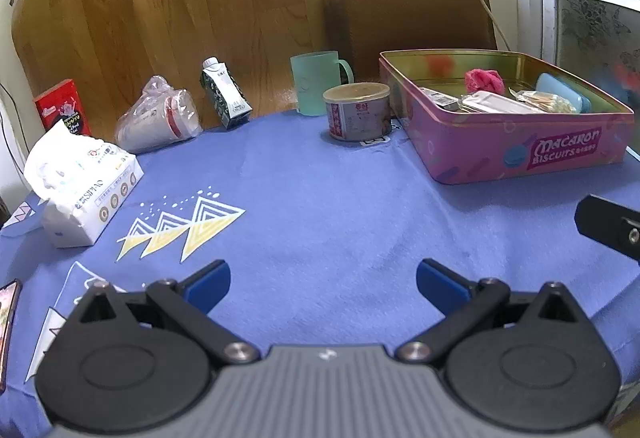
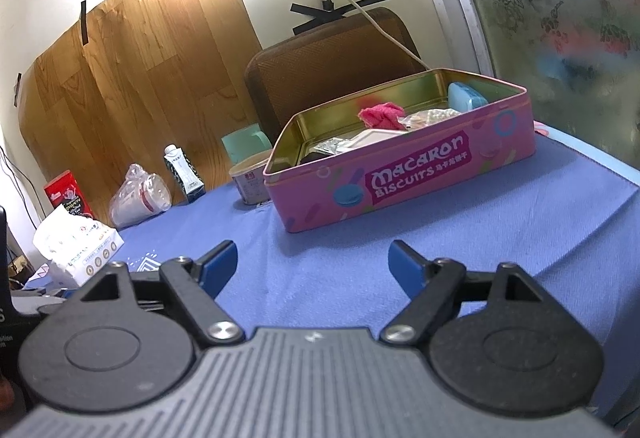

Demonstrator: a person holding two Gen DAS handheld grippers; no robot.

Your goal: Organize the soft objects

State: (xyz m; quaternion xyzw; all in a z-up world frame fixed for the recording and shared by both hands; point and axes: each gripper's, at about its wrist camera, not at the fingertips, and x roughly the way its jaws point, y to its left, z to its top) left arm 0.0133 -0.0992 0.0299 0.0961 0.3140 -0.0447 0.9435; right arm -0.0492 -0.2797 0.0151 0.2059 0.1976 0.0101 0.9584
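Left wrist view — left gripper (image 1: pixel 323 280) jaws wide, right gripper (image 2: pixel 312 264) likewise, pink cloth (image 1: pixel 484 80) in tin (image 1: pixel 520 154).

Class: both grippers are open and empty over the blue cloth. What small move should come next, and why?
Probably move the left gripper left toward the tissue pack: it looks soft, lies outside the pink tin, and sits on that gripper's side.

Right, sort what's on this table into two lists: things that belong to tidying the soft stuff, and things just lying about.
Belongs to the job:
pink cloth, already in the tin
pink biscuit tin
tissue pack, soft, possibly next
left gripper and right gripper, both open and empty

Just lying about:
milk carton
green mug
small can
bagged cups
red box
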